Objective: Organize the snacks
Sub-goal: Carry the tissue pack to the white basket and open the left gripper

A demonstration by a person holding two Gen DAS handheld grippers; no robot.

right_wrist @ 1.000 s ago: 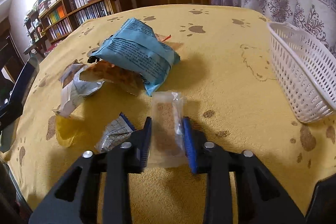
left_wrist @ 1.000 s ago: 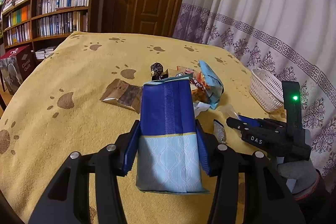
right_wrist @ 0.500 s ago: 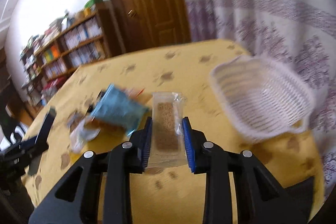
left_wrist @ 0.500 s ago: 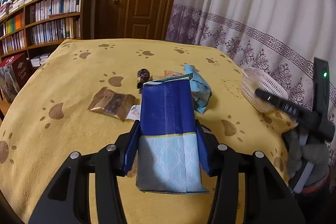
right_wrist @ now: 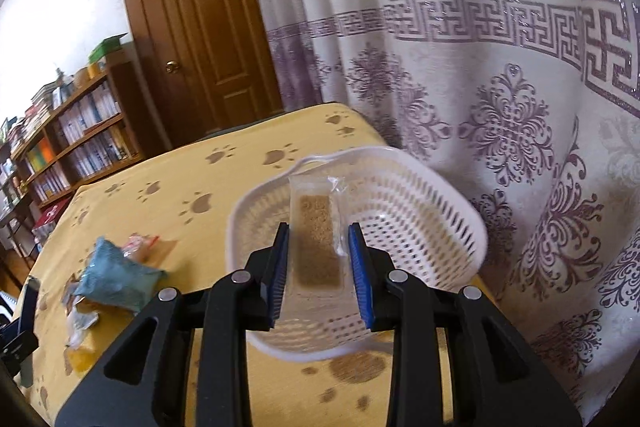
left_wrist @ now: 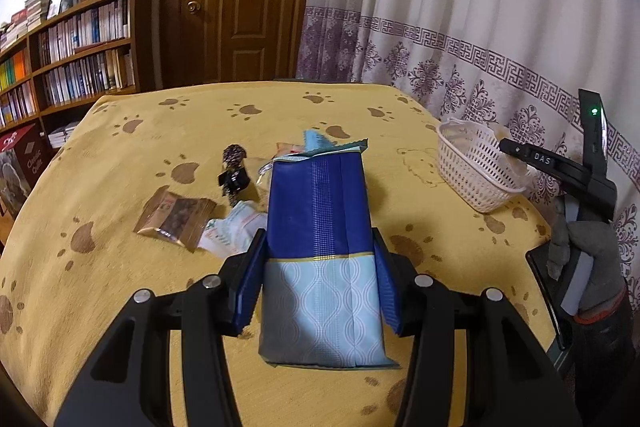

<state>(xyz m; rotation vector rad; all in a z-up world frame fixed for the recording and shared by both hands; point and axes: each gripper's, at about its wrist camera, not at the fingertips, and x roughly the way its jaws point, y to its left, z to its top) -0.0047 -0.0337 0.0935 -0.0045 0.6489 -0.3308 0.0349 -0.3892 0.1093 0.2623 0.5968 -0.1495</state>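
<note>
We are dropping the clear packet [right_wrist: 318, 241] into the basket [right_wrist: 432, 203]: it is hanging over the basket's hollow between the blue pads of the right tool [right_wrist: 320, 267], whose jaws are opening, and a gap is showing beside the wrapper on the right pad's side. Next, we judge, the jaws need to spread until the packet falls in. Our left tool [left_wrist: 320, 277] is clamped on the blue bag [left_wrist: 320, 247], held over the yellow surface [left_wrist: 120, 155], awaiting its turn. Other snacks [left_wrist: 176, 221] are lying loose beyond. We are reading "DAS" on the right tool's arm [left_wrist: 542, 159]; the box [left_wrist: 18, 167] lettering is too small.
</note>
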